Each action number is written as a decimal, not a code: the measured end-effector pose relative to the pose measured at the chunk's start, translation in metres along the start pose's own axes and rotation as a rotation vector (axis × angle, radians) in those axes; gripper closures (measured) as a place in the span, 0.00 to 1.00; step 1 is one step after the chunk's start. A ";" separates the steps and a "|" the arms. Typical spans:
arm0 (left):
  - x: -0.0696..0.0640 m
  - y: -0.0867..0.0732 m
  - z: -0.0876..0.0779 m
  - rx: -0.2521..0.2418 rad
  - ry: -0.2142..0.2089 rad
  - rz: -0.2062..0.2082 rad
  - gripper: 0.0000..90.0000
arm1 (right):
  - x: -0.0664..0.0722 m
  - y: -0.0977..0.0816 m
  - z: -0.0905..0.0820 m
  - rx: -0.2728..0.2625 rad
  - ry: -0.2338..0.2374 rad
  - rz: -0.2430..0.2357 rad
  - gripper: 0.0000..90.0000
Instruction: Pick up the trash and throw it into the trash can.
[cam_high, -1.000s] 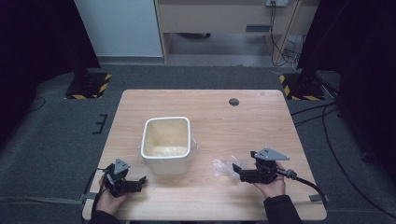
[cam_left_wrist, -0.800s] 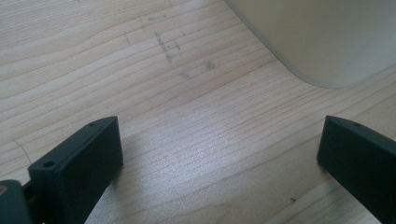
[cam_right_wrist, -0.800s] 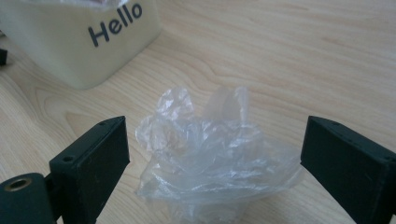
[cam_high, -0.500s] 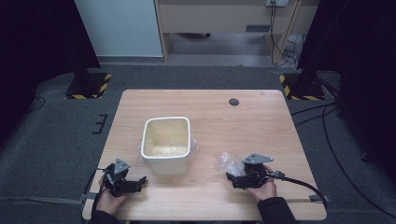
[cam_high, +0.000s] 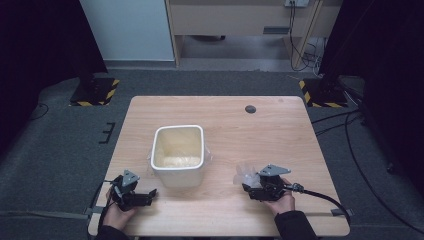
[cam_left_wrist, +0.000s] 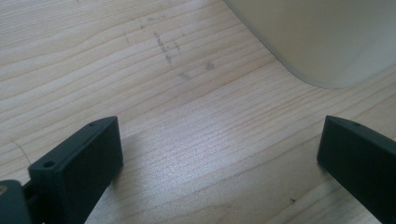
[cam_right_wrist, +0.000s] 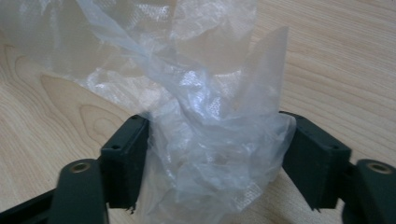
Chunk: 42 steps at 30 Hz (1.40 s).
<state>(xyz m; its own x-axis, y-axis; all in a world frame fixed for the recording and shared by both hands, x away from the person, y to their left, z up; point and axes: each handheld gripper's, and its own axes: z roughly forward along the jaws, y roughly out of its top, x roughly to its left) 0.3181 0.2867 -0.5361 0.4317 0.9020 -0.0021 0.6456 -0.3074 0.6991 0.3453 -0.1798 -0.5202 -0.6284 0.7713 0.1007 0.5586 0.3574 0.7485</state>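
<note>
The right gripper (cam_high: 253, 186) sits low on the table (cam_high: 280, 135), right of the bin (cam_high: 178, 155), with a crumpled clear bag (cam_right_wrist: 205, 116) bunched between its jaws; the right gripper view shows the jaws set fairly wide on either side of the film, which fills the gap, so they look part-closed around it, though I cannot tell whether they truly pinch it. In the high view the bag (cam_high: 246, 174) lies on the wood just ahead of that gripper, apart from the bin; the low, level pose suits scooping thin film off a flat surface. The left gripper (cam_high: 145, 196) rests near the table's front left corner, jaws wide apart and empty over bare wood, the bin's rounded corner (cam_left_wrist: 322, 42) just beyond; it seems parked, perhaps ready to steady the bin. The bin stands upright, open-topped; a pale lining or film shows inside and at its rim, and I cannot make out other contents.
</note>
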 end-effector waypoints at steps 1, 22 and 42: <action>0.000 0.000 0.000 0.000 0.000 0.000 0.00 | 0.000 0.001 -0.001 -0.003 0.007 0.001 0.40; 0.000 0.001 0.001 0.000 -0.002 0.002 0.00 | -0.020 0.029 -0.055 -0.270 -0.006 0.060 0.44; -0.001 0.001 0.001 0.001 -0.002 0.003 0.00 | -0.025 0.085 -0.099 -0.471 -0.002 0.065 0.44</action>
<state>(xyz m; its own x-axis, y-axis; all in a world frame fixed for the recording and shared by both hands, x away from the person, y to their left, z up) 0.3193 0.2856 -0.5361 0.4352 0.9003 -0.0018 0.6449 -0.3103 0.6985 0.3547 -0.2203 -0.3945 -0.5992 0.7852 0.1565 0.2901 0.0308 0.9565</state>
